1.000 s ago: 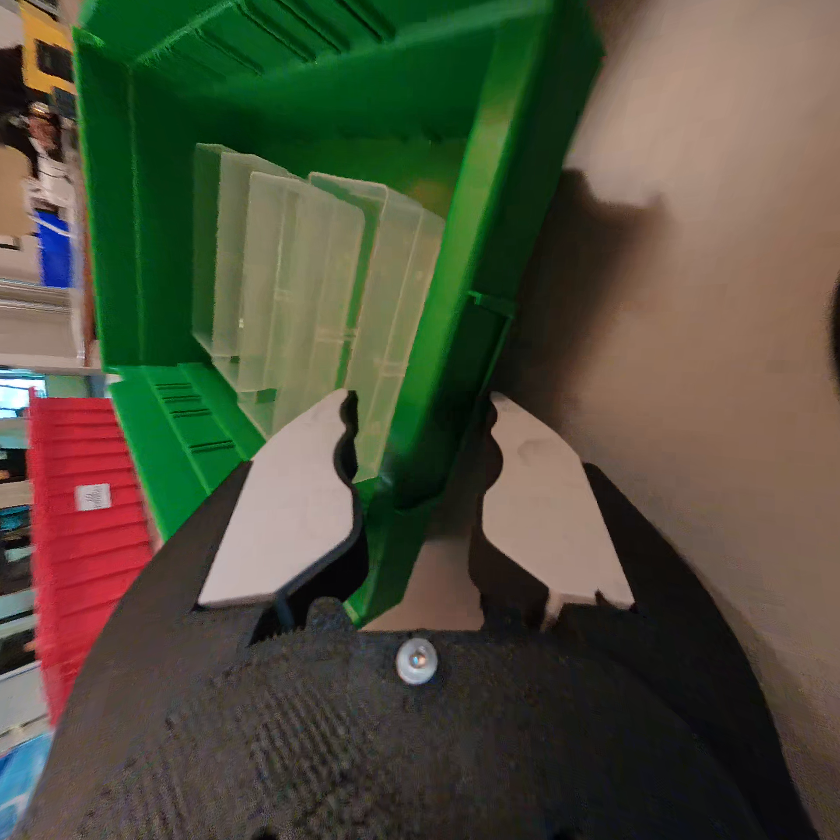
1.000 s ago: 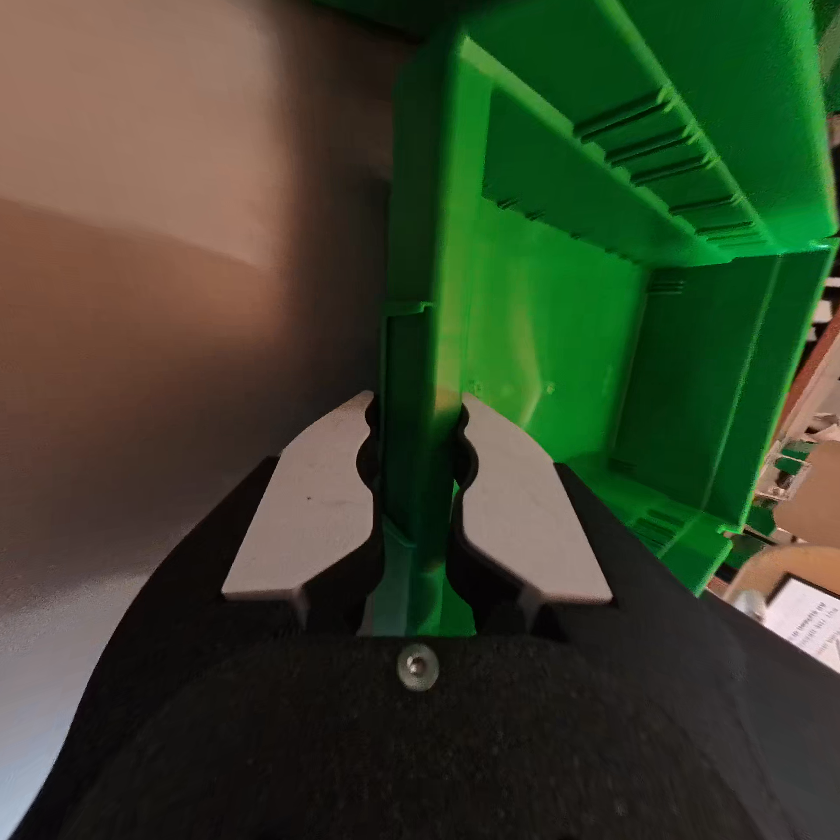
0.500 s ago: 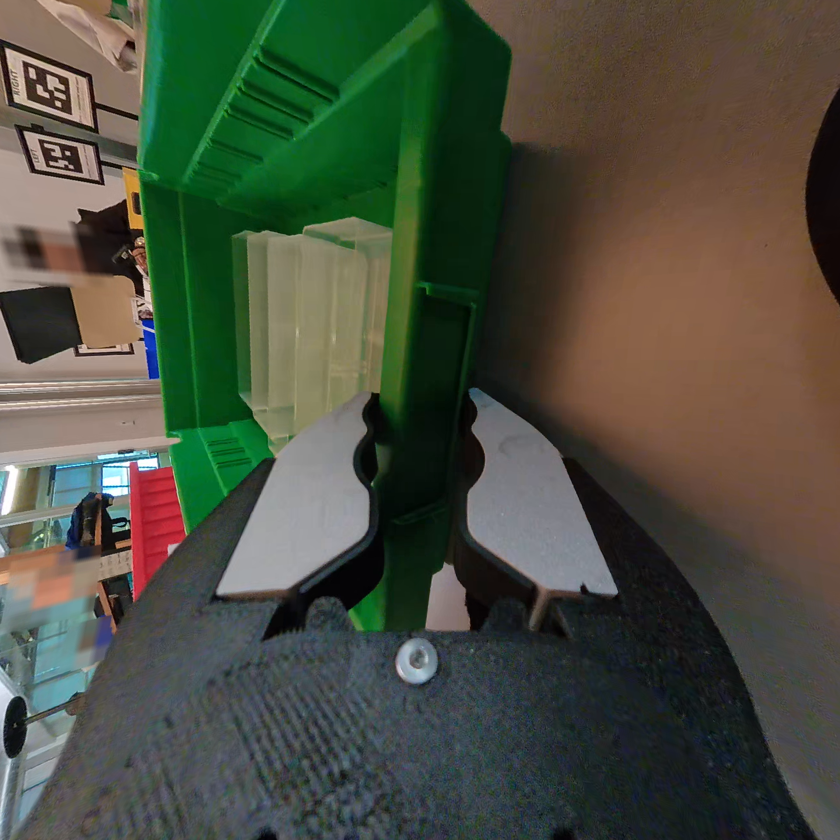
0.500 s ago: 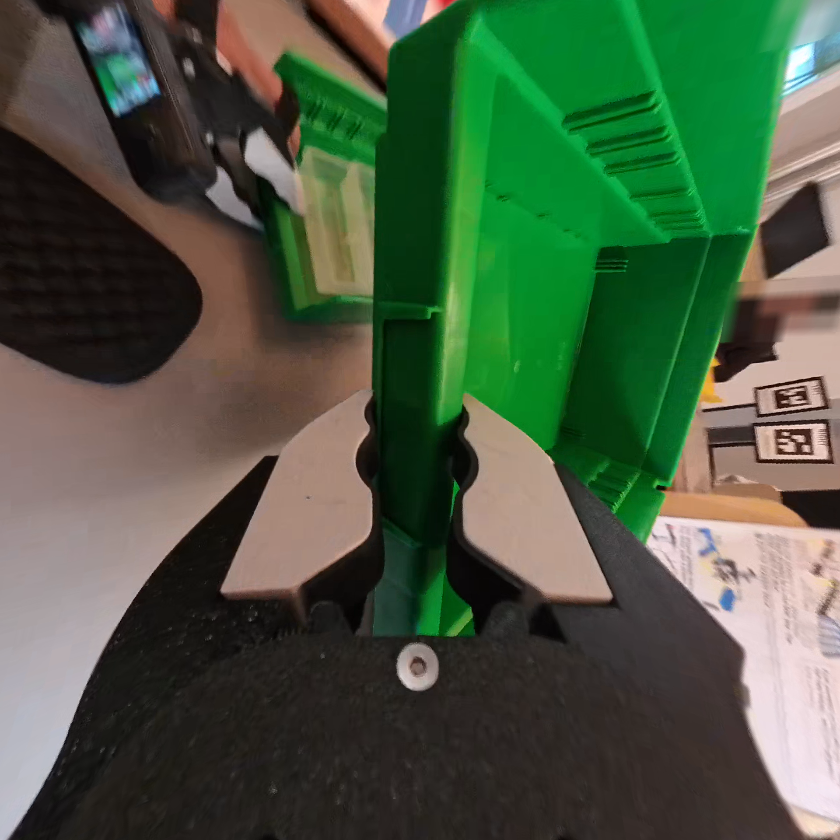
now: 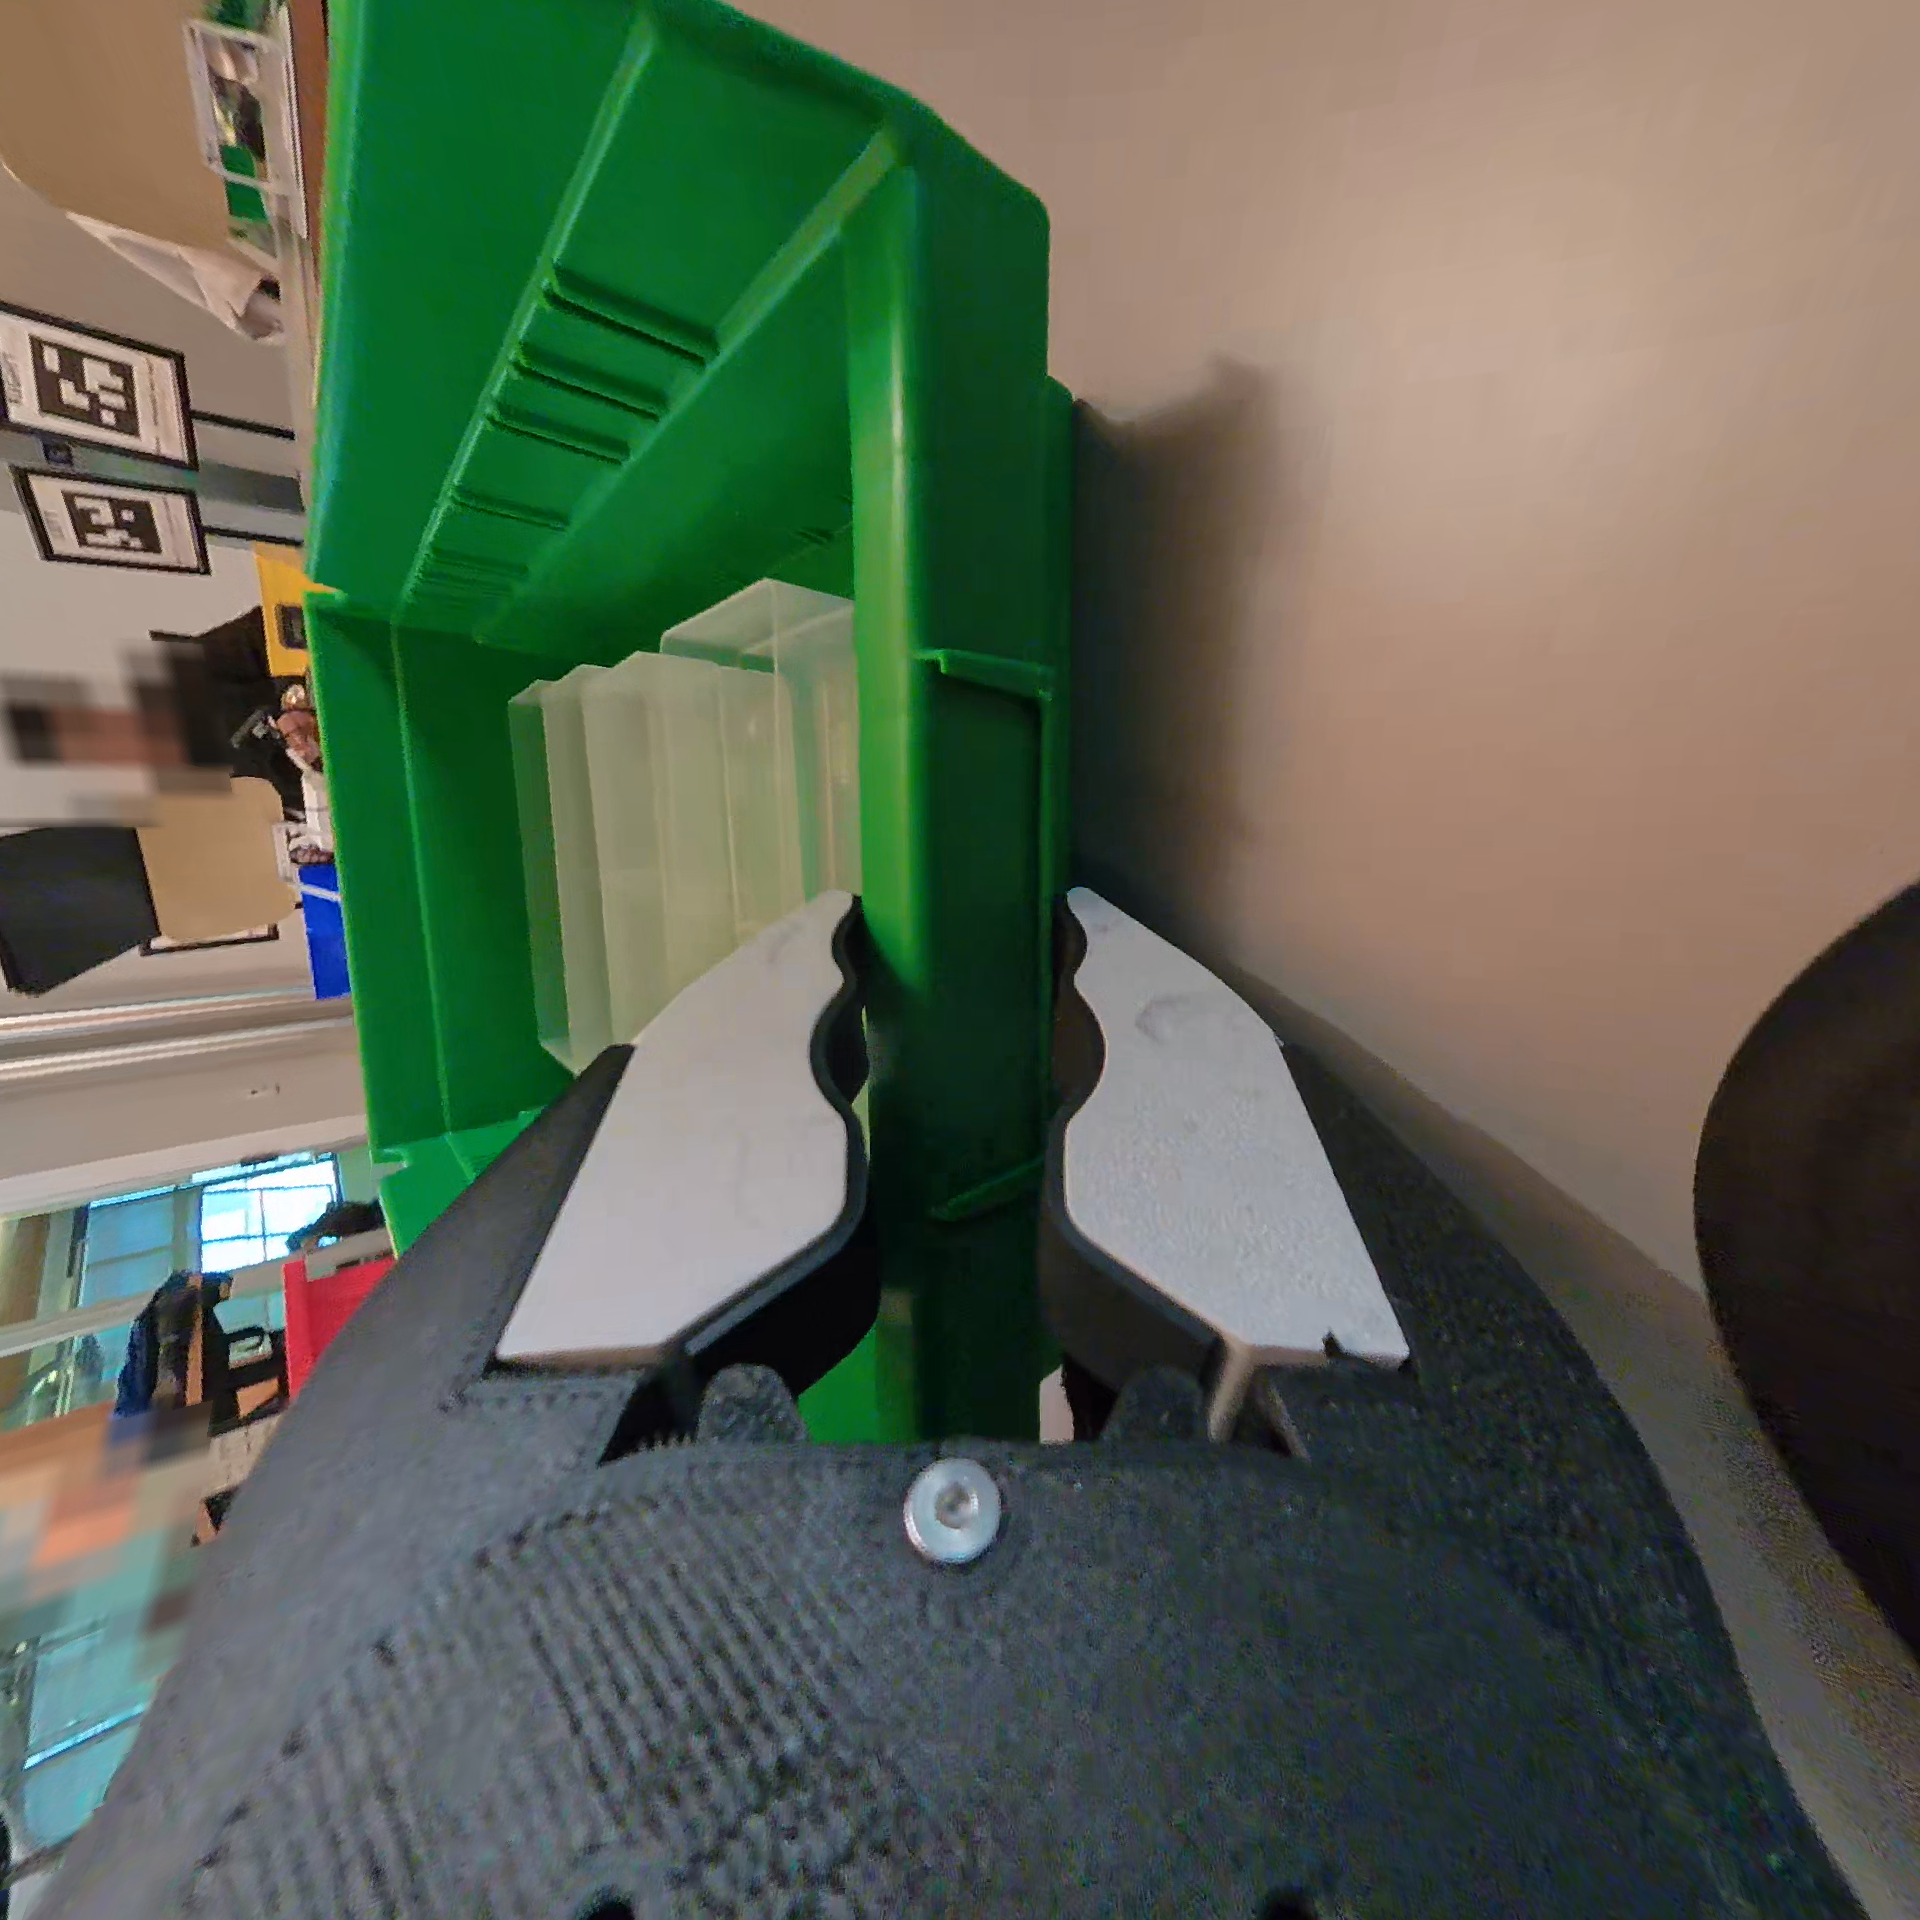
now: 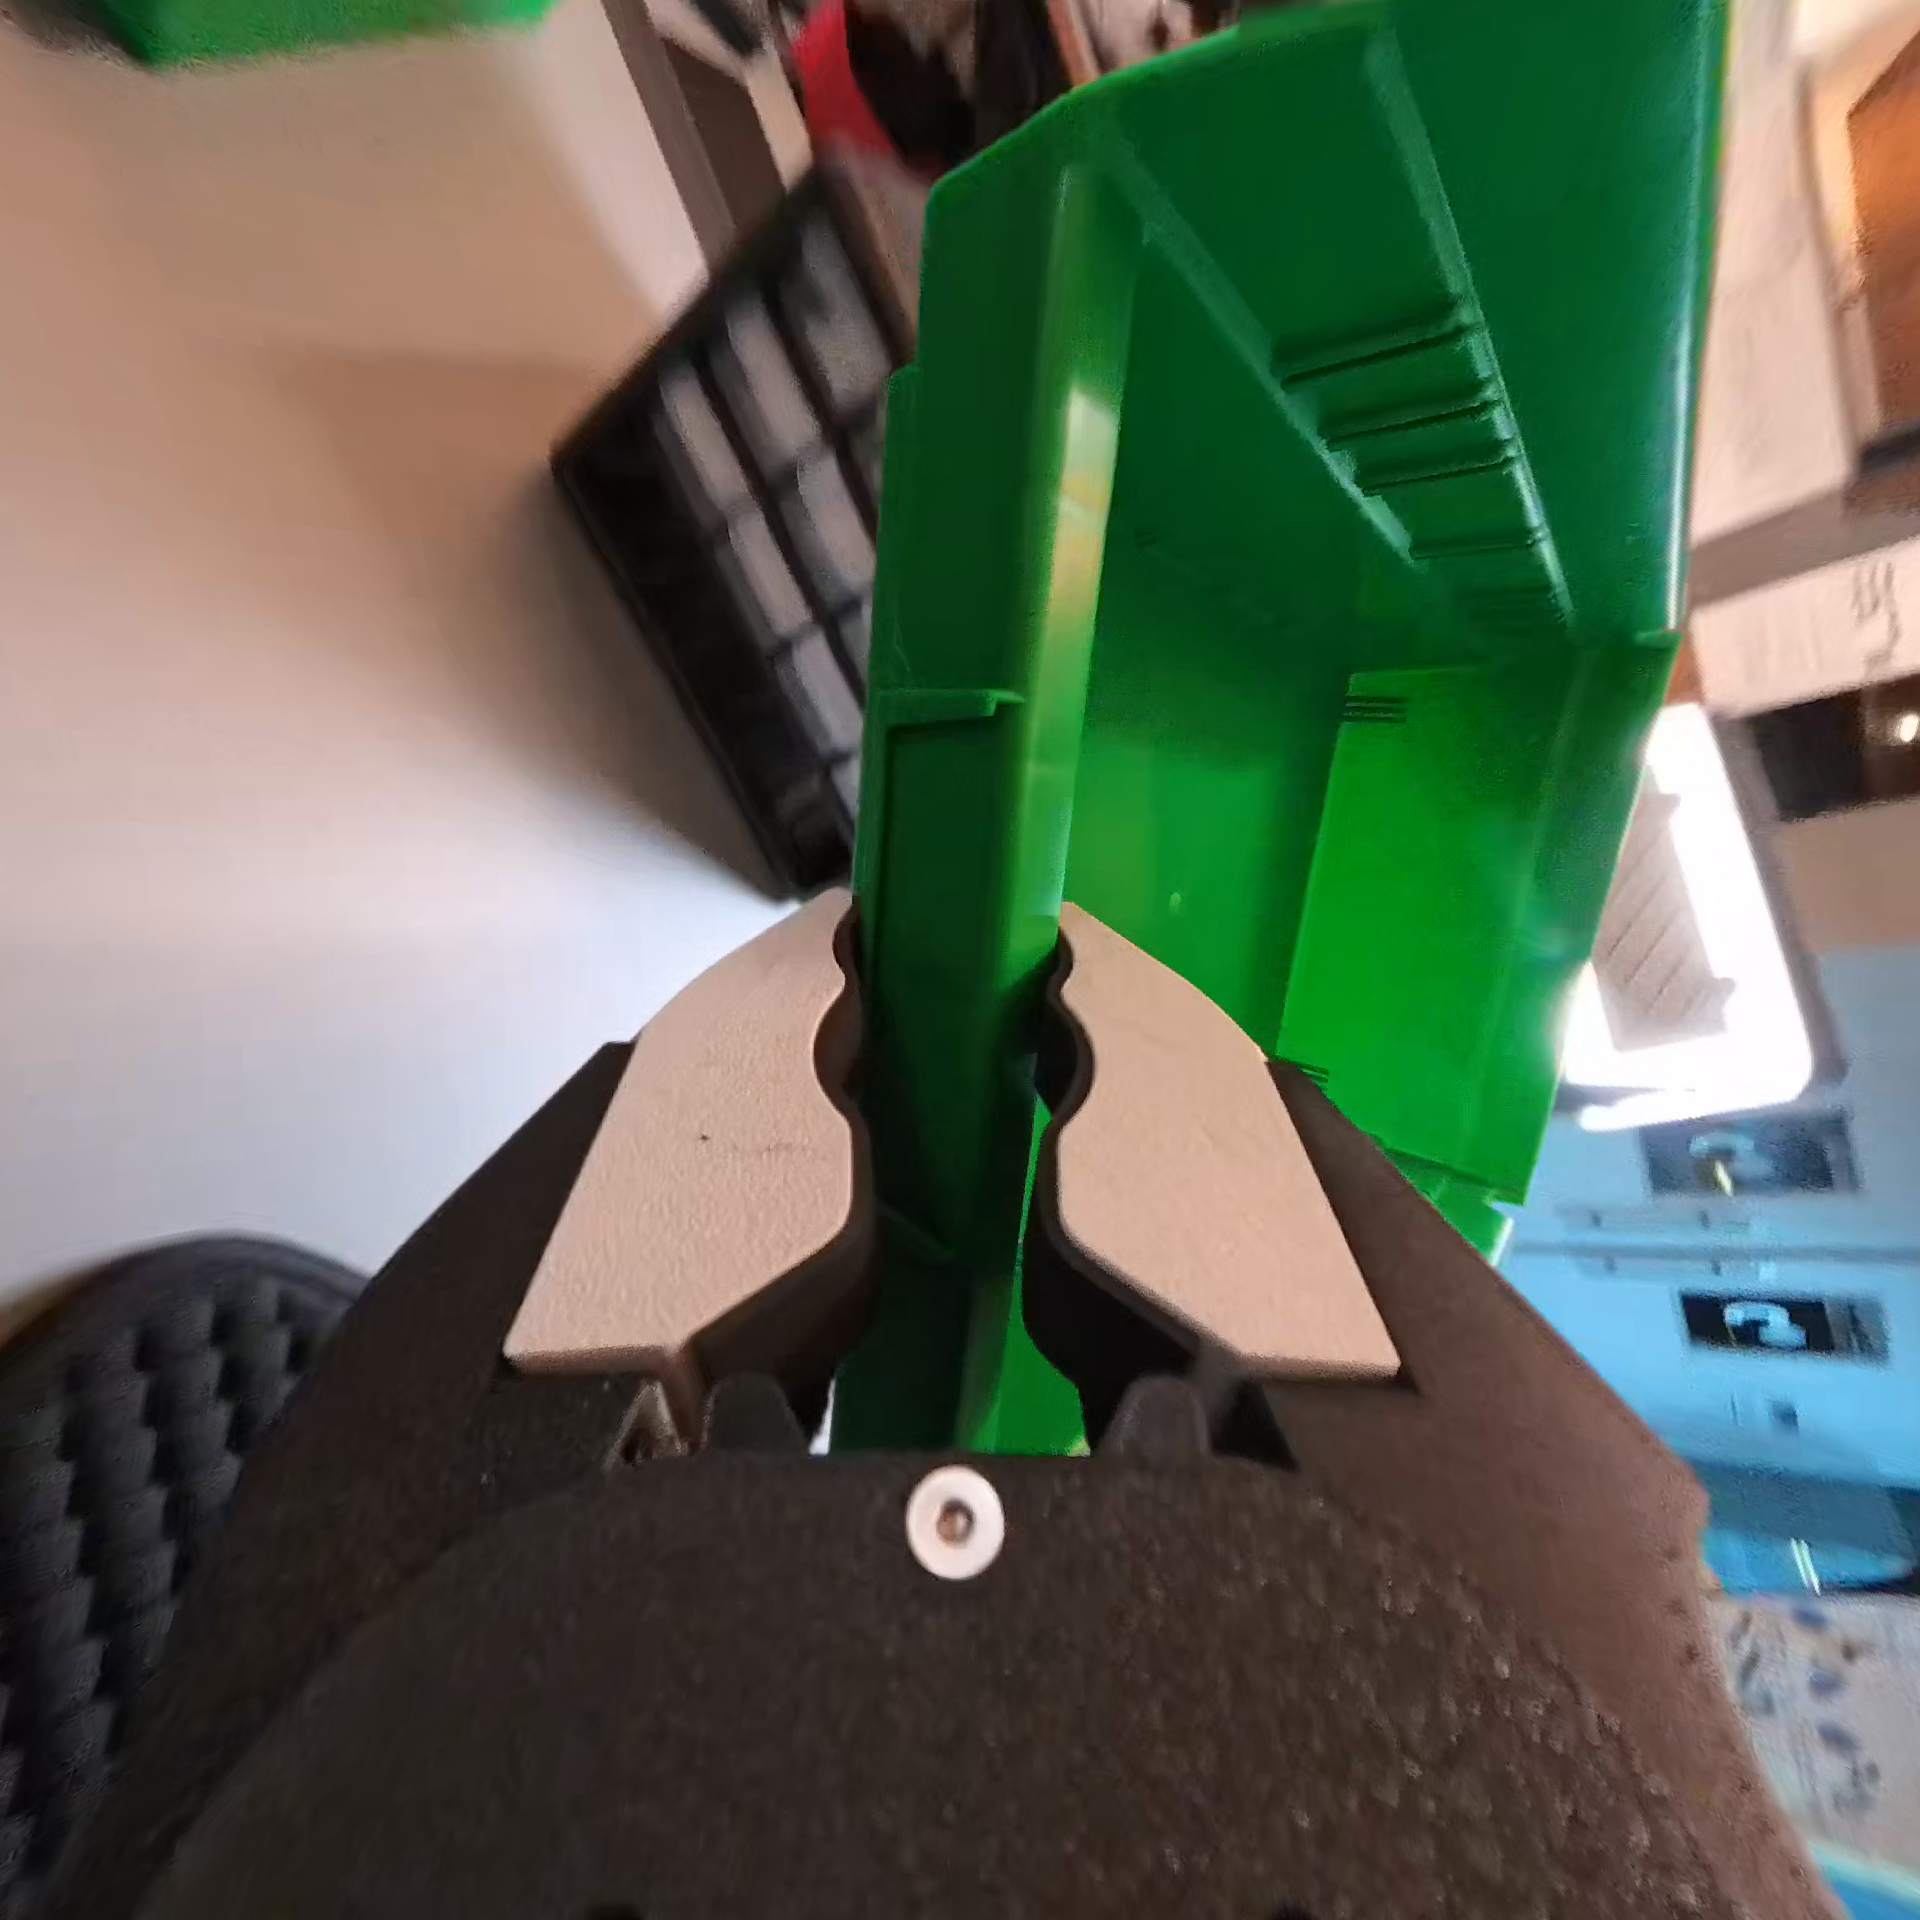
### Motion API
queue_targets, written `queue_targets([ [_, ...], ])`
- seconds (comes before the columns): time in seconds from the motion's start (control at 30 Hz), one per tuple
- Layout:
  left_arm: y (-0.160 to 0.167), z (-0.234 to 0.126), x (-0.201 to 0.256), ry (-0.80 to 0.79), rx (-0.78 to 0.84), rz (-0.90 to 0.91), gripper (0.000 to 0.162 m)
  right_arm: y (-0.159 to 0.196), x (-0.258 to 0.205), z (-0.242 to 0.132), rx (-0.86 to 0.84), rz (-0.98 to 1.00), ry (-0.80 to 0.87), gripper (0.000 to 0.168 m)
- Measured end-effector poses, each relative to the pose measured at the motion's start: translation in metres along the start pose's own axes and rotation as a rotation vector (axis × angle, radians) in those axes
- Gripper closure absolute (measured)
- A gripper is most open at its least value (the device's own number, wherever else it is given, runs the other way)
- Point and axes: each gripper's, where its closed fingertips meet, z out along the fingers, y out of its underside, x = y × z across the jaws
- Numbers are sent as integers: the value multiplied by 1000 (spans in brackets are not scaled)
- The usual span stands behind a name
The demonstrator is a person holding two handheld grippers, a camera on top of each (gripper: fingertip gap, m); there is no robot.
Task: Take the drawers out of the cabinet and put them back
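Note:
In the left wrist view my left gripper (image 5: 956, 914) is shut on the front wall of a green drawer (image 5: 644, 312) that holds several clear plastic boxes (image 5: 686, 810). The drawer's underside is close to the beige tabletop (image 5: 1455, 520). In the right wrist view my right gripper (image 6: 956, 920) is shut on the front wall of a second green drawer (image 6: 1195, 675), which is empty. A black cabinet (image 6: 748, 520) with rows of open compartments lies beyond it on the left, blurred.
A black foam mat (image 6: 114, 1455) lies on the table at the lower left of the right wrist view and shows at the right edge of the left wrist view (image 5: 1829, 1247). A red bin (image 5: 332, 1309) and shelving stand in the background.
My left gripper has closed on the wall of the drawer with the clear boxes. My right gripper has swung with the empty drawer, and the black cabinet has come into view.

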Motion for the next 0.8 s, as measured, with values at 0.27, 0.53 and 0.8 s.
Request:
queue_targets([
  [0.27, -39, 26, -5, 15, 35, 21, 129, 150, -30, 70, -298, 43, -55, 138],
  [0.53, -44, 41, -15, -3, 58, -10, 129, 244, -55, 152, -441, 14, -83, 138],
  [0.8, -46, 49, -21, -8, 59, -3, 129, 269, -62, 186, -479, -46, -109, 138],
])
